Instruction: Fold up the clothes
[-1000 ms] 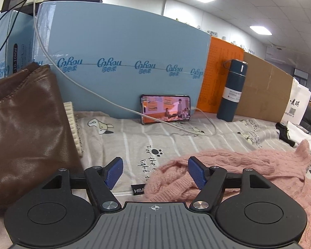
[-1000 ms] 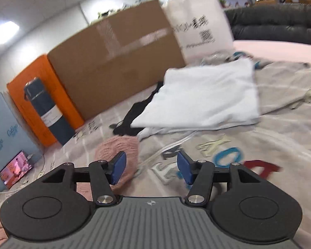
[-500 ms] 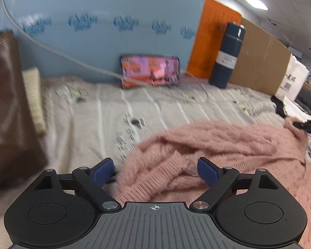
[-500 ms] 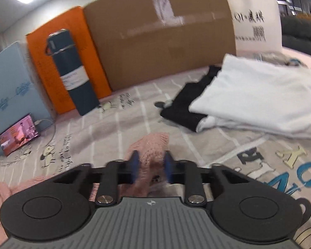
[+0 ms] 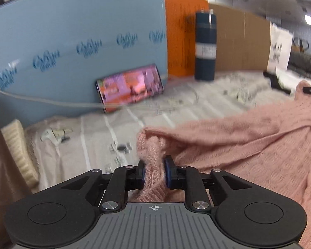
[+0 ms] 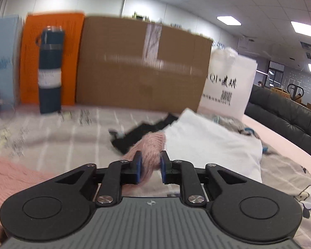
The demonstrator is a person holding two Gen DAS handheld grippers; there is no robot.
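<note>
Our left gripper (image 5: 154,171) pinches a bunched end of the fuzzy pink knit sweater (image 5: 248,143), and our right gripper (image 6: 150,167) is pressed onto another pink end of it. The sweater spreads over the pale printed bedsheet (image 5: 97,145). Beyond the sweater lie a folded white garment (image 6: 213,143) and a black garment (image 6: 134,134); farther beyond it stand a lit phone (image 5: 130,87), a navy cylindrical flask (image 5: 205,45) and a brown cardboard box (image 6: 143,66).
</note>
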